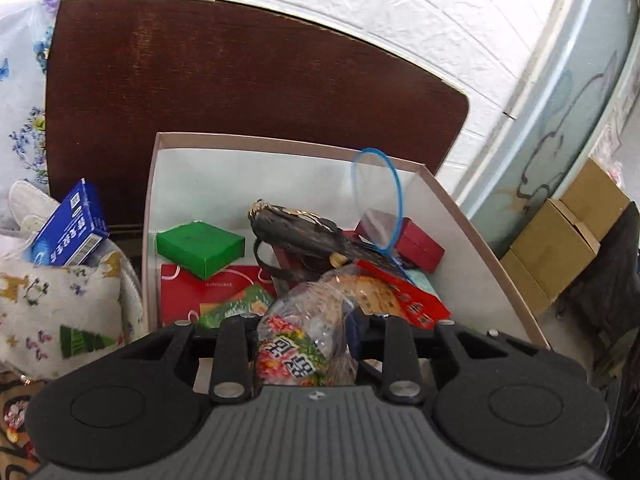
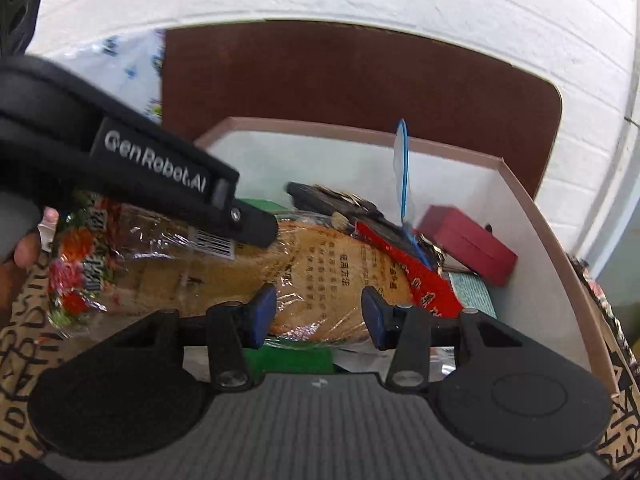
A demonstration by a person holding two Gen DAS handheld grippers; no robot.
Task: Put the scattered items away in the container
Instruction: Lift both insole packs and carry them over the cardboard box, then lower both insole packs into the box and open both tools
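Observation:
My left gripper [image 1: 308, 322] is shut on a clear plastic food packet [image 1: 298, 352] with a flowery printed end, and holds it over the near rim of the white cardboard box [image 1: 472, 240]. In the right wrist view the left gripper [image 2: 256, 224] comes in from the left, clamped on the same packet [image 2: 312, 264], whose far end lies over the box's contents. My right gripper [image 2: 318, 312] is open and empty just in front of the packet. The box [image 2: 532, 240] holds a green box [image 1: 200, 246], a red box [image 1: 416, 242], a black pouch [image 1: 304, 238] and a red packet [image 1: 404, 298].
A blue carton [image 1: 70, 230] rests on floral cloth [image 1: 56, 312] left of the box. A dark brown board [image 1: 240, 80] stands behind the box against the white brick wall. Tan cardboard cartons [image 1: 560, 236] sit at the right. A clear bag with a blue rim [image 1: 380, 196] sticks up inside the box.

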